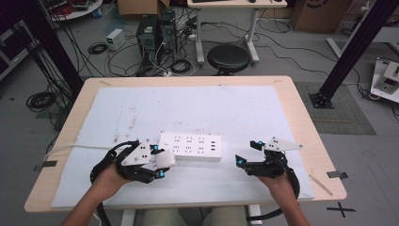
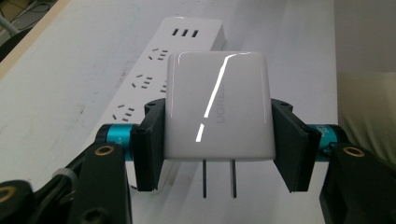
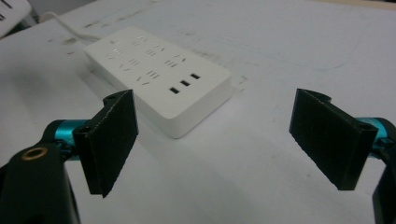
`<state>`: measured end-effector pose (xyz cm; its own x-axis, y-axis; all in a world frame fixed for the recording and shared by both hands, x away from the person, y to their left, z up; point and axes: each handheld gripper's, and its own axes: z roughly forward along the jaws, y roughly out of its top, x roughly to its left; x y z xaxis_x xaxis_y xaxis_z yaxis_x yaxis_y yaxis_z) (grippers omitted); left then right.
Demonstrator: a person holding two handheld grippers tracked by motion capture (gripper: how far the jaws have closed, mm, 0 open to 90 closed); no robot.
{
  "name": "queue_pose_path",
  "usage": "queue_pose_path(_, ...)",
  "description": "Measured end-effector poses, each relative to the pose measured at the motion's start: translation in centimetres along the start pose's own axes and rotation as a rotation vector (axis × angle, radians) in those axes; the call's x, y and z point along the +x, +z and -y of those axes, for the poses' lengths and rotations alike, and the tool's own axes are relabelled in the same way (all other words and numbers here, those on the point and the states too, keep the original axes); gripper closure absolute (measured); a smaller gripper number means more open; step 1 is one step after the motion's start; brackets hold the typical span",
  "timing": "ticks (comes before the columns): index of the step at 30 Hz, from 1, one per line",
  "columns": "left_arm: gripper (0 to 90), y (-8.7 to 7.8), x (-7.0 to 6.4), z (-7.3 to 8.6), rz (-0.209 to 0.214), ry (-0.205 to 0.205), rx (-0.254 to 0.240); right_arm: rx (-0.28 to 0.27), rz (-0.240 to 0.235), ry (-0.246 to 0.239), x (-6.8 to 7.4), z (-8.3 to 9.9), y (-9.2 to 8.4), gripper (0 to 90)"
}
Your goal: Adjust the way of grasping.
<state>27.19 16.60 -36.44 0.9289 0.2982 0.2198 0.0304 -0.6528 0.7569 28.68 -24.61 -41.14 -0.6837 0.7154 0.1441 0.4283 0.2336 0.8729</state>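
A white power strip [image 1: 190,147] lies flat on the white mat [image 1: 235,108] that covers most of the wooden desk [image 1: 301,108], near the front edge and a little left of centre. Its white cord [image 1: 75,148] runs off to the left across the mat. In the right gripper view the strip [image 3: 159,79] shows rows of sockets on top and three small slots near its closer end.

The left gripper [image 1: 160,162] sits at the left end of the strip, just beside it, held by the person's left hand [image 1: 110,176]. Its jaws are clamped on a white charger [image 1: 164,159]. In the left gripper view the charger [image 2: 217,107] is squeezed between the two black pads [image 2: 149,144], its glossy face toward the camera and its two metal prongs [image 2: 218,178] pointing down toward the mat. The power strip [image 2: 154,70] lies beyond and below it.

The right gripper [image 1: 245,153] rests on the mat to the right of the strip, apart from it, held by the person's right hand [image 1: 277,181]. Its jaws stand wide apart with nothing between them; in the right gripper view the bare mat [image 3: 243,154] shows in the gap, and the strip's nearer end lies just ahead and to the left.

Beyond the desk, a round black stool [image 1: 228,59] stands on the floor among cables.
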Motion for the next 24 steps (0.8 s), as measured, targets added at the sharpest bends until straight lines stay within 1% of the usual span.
queue_pose_path(2,42.5,0.4,-0.2,-0.1,0.005,0.009,0.000,0.009,-0.028,0.006,0.3,0.0,0.1,15.9)
queue_pose_path(3,42.5,0.7,-0.3,-0.2,0.009,0.020,0.003,0.011,-0.043,0.009,0.4,0.0,0.2,15.9)
queue_pose_path(4,42.4,0.9,-0.4,-0.3,0.010,0.023,0.004,0.024,-0.065,0.021,0.6,-0.1,0.3,15.9)
queue_pose_path(6,42.5,1.2,-0.6,-0.4,0.016,0.034,0.002,0.032,-0.082,0.036,0.9,-0.1,0.3,15.9)
queue_pose_path(9,42.5,1.8,-0.8,-0.7,0.024,0.052,0.006,0.043,-0.113,0.043,1.4,-0.2,0.6,15.9)
queue_pose_path(14,42.5,2.7,-1.1,-1.1,0.036,0.073,0.013,0.051,-0.155,0.067,1.8,-0.3,1.0,15.9)
queue_pose_path(17,42.5,3.2,-1.2,-1.2,0.041,0.075,0.011,0.069,-0.184,0.097,2.0,-0.3,1.3,15.9)
queue_pose_path(19,42.5,3.5,-1.3,-1.2,0.040,0.084,0.019,0.077,-0.185,0.091,2.2,-0.3,1.5,15.9)
queue_pose_path(21,42.4,3.9,-1.5,-1.2,0.044,0.087,0.023,0.085,-0.197,0.097,2.3,-0.3,1.8,15.9)
queue_pose_path(24,42.5,4.4,-1.7,-1.3,0.041,0.102,0.026,0.098,-0.219,0.116,2.6,-0.2,2.2,15.9)
